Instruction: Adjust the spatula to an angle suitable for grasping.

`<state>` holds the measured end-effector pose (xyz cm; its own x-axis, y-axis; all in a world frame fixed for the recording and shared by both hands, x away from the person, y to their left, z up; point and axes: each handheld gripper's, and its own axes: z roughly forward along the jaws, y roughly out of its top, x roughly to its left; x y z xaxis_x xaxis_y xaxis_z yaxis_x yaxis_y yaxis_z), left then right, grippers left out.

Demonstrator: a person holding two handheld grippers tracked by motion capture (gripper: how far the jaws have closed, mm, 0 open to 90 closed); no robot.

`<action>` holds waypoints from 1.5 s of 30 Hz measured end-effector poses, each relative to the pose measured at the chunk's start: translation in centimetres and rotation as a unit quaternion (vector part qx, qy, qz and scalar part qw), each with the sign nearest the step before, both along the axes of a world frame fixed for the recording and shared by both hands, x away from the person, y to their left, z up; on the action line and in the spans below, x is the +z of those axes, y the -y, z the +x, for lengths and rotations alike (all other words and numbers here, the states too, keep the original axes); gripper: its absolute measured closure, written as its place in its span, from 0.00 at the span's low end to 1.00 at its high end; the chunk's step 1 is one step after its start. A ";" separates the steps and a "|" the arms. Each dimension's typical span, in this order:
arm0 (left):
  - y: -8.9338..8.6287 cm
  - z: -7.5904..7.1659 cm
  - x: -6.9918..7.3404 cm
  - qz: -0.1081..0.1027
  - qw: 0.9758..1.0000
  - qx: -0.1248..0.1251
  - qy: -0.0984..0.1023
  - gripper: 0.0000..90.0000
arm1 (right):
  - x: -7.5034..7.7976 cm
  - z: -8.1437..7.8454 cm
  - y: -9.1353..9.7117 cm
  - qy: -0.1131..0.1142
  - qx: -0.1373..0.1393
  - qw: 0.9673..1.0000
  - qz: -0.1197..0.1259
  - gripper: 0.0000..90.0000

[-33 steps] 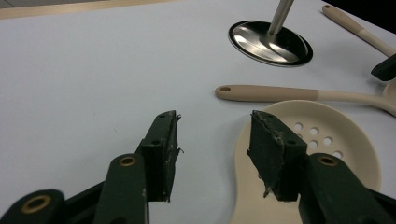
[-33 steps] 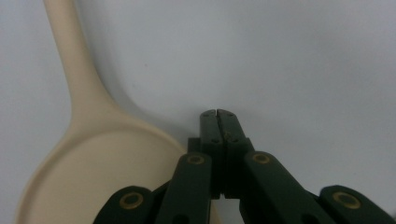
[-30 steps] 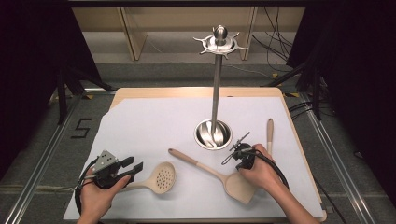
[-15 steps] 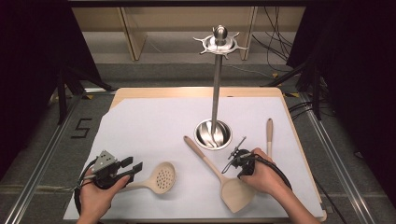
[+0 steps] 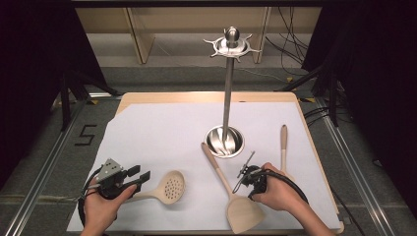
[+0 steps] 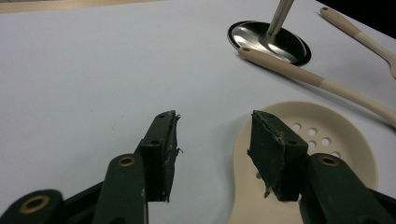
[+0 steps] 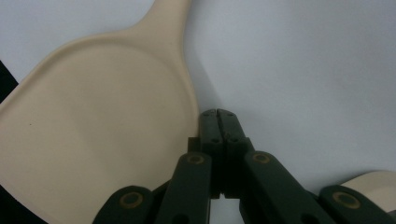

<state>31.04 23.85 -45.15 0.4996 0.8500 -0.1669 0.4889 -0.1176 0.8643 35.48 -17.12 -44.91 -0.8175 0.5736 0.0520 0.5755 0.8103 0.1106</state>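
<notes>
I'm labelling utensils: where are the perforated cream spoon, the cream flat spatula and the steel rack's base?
perforated cream spoon (image 5: 172, 187), high view, holed bowl.
cream flat spatula (image 5: 243, 214), high view, blade.
steel rack's base (image 5: 237, 143), high view, dish rim.

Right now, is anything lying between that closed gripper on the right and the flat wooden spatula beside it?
Nothing visible does. The right gripper, its jaws shut and empty, sits right at the edge of the spatula blade, with bare white paper around its tip. The slotted spoon lies off to the left, near the open left gripper.
</notes>
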 end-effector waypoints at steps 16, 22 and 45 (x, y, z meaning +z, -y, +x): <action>0.0 0.1 0.1 -0.007 1.000 0.002 0.005 0.53 | 1.4 0.7 0.4 0.038 -0.043 0.998 0.026 0.91; 0.1 0.3 0.1 -0.005 1.000 0.011 0.014 0.45 | 2.7 1.6 -0.6 0.063 -0.070 0.995 0.041 0.73; 0.3 0.4 0.0 0.000 1.000 0.020 0.011 0.43 | 1.8 4.0 -4.8 0.046 -0.128 0.986 0.099 0.74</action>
<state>31.47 23.51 -45.15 0.4694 0.8691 -0.1560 0.4736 -0.0988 0.8752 39.44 -12.34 -43.12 -0.6540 0.7476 0.1159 0.7383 0.5973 0.3133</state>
